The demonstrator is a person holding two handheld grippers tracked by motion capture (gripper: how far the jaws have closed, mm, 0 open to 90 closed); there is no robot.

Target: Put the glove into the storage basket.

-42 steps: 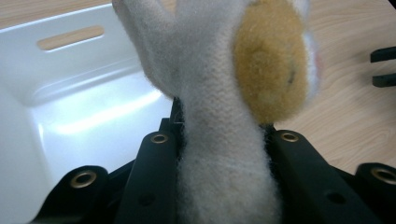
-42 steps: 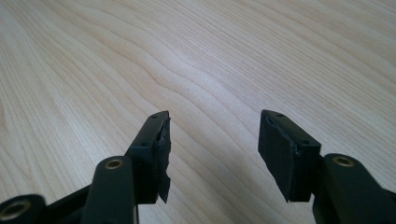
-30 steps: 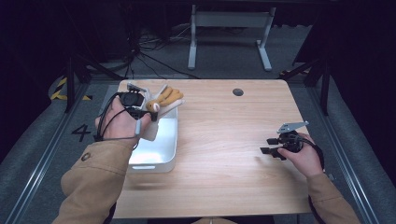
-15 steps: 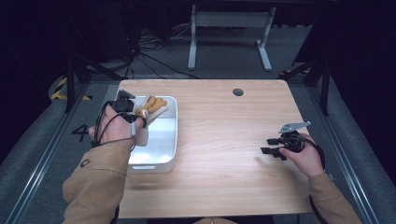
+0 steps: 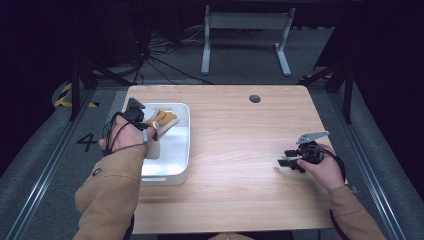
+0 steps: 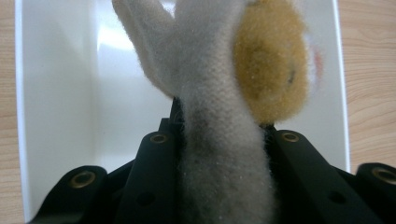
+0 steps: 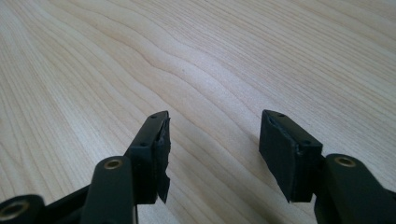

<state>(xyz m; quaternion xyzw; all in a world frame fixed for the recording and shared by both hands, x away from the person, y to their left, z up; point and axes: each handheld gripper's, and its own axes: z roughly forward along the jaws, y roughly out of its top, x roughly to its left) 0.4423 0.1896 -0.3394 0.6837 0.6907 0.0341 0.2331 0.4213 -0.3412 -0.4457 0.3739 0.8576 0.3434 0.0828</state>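
Observation:
A plush toy (image 5: 161,121), beige with a tan-yellow patch, hangs over the white tray (image 5: 176,150) at the table's left. My left gripper (image 5: 149,134) is shut on it. In the left gripper view the black jaws clamp the toy's beige limb (image 6: 219,154), and the tan patch (image 6: 271,65) sits above, with the tray's white floor (image 6: 70,102) behind. My right gripper (image 5: 284,163) rests low over the bare wood at the right side of the table. Its jaws stand apart with nothing between them, as the right gripper view (image 7: 212,149) shows.
A round cable hole (image 5: 255,98) is near the table's far edge. A desk frame with metal legs (image 5: 245,35) stands on the floor beyond the table. Wood table surface (image 5: 240,150) lies between the tray and my right hand.
My left hand has come nearer and lower with the plush toy, from the tray's far edge down into the tray. The right hand has not moved.

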